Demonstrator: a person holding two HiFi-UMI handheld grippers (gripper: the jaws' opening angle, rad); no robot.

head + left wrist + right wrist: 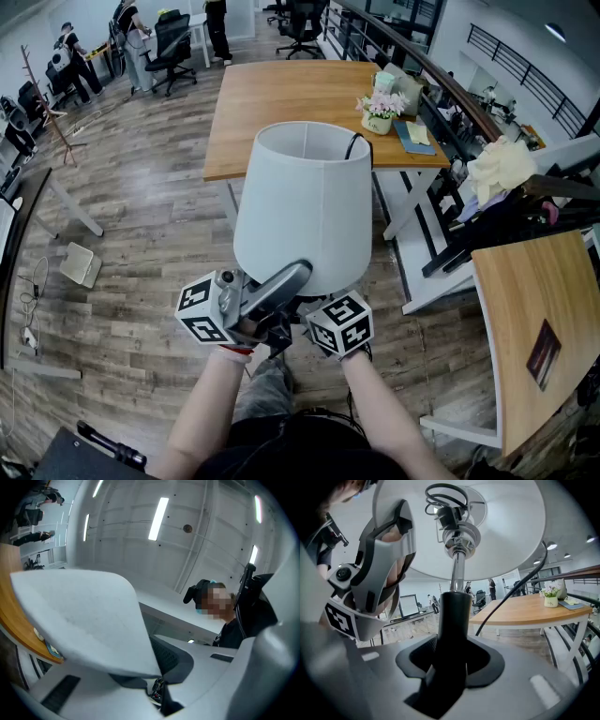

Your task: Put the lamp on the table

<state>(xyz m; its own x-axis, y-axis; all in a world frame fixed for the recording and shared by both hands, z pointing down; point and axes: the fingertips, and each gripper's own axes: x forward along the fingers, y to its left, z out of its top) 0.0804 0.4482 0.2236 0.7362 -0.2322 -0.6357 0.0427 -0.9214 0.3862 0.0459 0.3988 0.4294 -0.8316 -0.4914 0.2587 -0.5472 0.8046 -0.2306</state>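
I carry a lamp with a white drum shade (305, 206) in front of me, above the wooden floor. My right gripper (452, 663) is shut on the lamp's black stem (452, 616), seen from below under the shade (506, 527). In the head view, only the right gripper's marker cube (339, 323) shows beneath the shade. My left gripper (298, 274) points upward and is shut on the shade's lower rim (79, 620), one jaw inside and one outside. The black cord (520, 592) hangs from the lamp. The wooden table (281, 94) stands ahead, beyond the lamp.
A pot of flowers (382, 108) and a book (412, 136) sit at the table's right end. A second wooden table (534, 319) is close on my right, with a white frame (441, 272) before it. Office chairs (173, 42) and people stand at the back.
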